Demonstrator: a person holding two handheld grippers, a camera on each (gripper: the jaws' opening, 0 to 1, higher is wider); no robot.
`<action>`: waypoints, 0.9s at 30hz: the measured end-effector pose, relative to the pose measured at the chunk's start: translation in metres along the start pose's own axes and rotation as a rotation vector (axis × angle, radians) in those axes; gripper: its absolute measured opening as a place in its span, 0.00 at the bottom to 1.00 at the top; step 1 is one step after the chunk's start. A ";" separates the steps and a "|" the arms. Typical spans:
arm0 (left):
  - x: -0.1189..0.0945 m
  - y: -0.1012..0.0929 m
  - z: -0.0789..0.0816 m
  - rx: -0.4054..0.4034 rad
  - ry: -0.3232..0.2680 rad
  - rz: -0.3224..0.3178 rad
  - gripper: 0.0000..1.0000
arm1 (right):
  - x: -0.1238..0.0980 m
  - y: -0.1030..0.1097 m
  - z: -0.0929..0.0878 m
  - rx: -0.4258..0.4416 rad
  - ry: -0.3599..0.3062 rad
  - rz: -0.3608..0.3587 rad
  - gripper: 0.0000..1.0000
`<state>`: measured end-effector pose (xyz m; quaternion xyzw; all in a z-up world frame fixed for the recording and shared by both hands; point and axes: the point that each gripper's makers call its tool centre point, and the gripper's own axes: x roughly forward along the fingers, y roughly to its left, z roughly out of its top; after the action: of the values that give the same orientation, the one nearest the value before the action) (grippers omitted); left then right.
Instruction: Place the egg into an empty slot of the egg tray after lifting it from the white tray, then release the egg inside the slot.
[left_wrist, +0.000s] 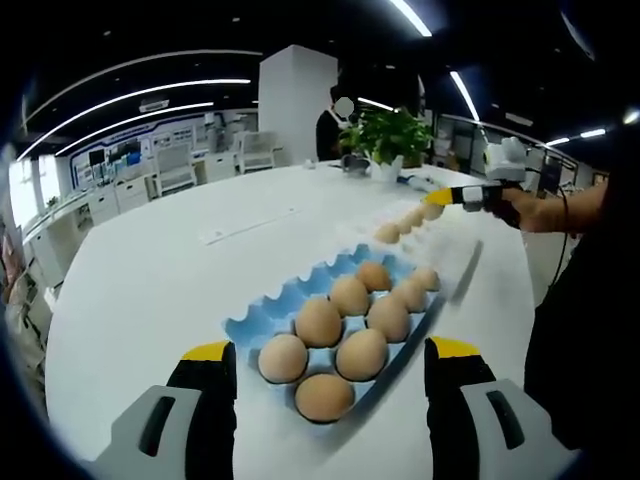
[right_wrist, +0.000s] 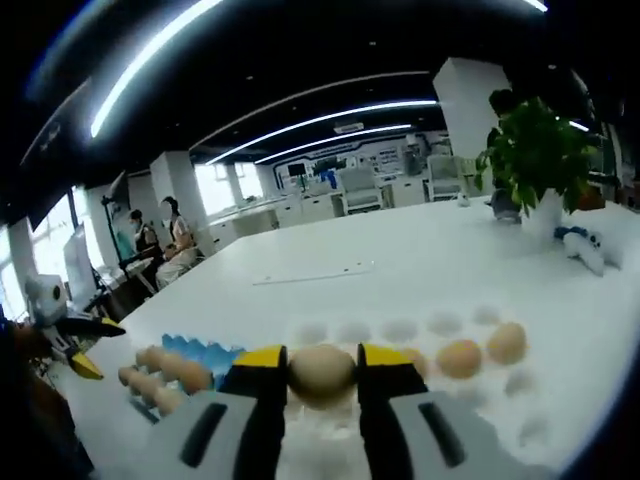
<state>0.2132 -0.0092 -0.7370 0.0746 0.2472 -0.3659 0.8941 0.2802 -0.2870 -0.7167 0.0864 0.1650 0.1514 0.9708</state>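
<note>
Eight eggs are counted in the blue egg tray (left_wrist: 262, 312). One egg (right_wrist: 321, 372) is pinched by the right gripper (right_wrist: 322, 378) above the white tray (right_wrist: 560, 385); two more lie at three o'clock. The left gripper (left_wrist: 330, 372) is held spread. A potted plant (right_wrist: 534, 160) stands beyond.

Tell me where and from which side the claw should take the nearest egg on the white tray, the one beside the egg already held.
Grip that egg across its rounded middle, coming down from above, since it sits low in a dimple of the white tray with only its upper half exposed. Spread the jaws along the side away from the neighbouring egg. The right claw is already shut on another egg.
</note>
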 end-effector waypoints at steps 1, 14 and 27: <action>0.000 0.000 0.000 -0.002 -0.001 0.000 0.77 | 0.001 0.005 -0.001 0.006 0.000 0.011 0.27; -0.001 0.001 0.001 -0.003 -0.003 0.004 0.77 | 0.030 0.056 -0.026 -0.040 0.074 0.152 0.27; -0.002 0.001 -0.001 -0.005 0.000 0.008 0.77 | 0.045 0.076 -0.036 -0.097 0.106 0.216 0.27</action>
<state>0.2129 -0.0071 -0.7369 0.0734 0.2478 -0.3615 0.8958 0.2880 -0.1972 -0.7469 0.0484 0.1981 0.2670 0.9419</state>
